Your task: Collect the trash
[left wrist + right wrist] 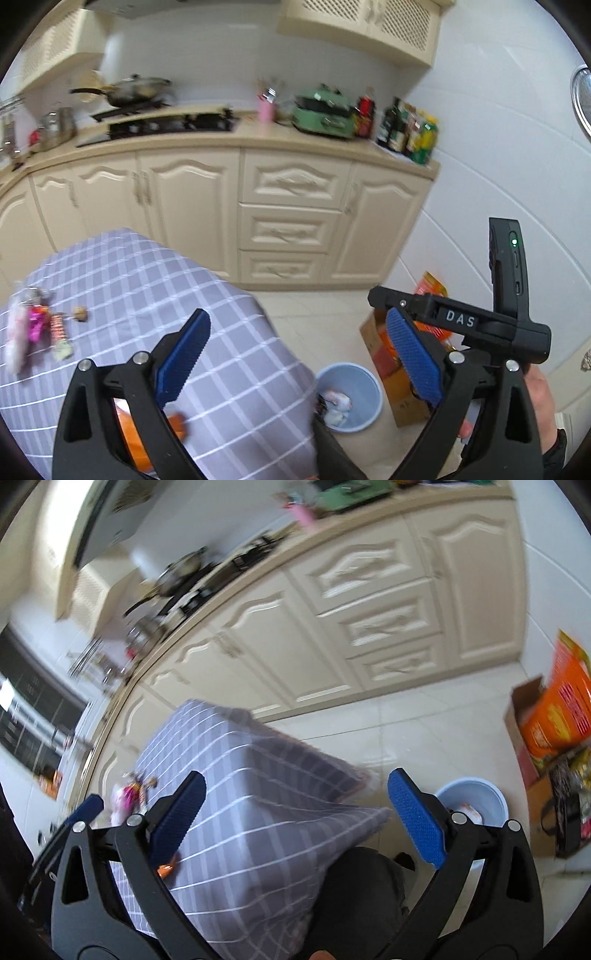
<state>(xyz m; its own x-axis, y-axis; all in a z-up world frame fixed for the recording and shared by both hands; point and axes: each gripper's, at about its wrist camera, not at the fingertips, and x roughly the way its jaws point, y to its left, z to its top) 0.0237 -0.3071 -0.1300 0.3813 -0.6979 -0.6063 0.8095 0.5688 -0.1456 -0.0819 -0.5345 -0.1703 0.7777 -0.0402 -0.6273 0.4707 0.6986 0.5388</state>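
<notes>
Your left tongs (299, 358) are spread wide and empty above the checked bench (221, 332). Your right tongs (295, 812) are likewise spread, holding nothing. Wrappers (37, 328) lie together at the bench's far left; an orange packet (133, 435) sits near its front edge. The blue bin (364, 380) stands on the floor beside the bench, with trash inside.

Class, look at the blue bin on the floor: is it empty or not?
Not empty. The blue bin stands upright beside the table, with crumpled white trash at its bottom.
</notes>
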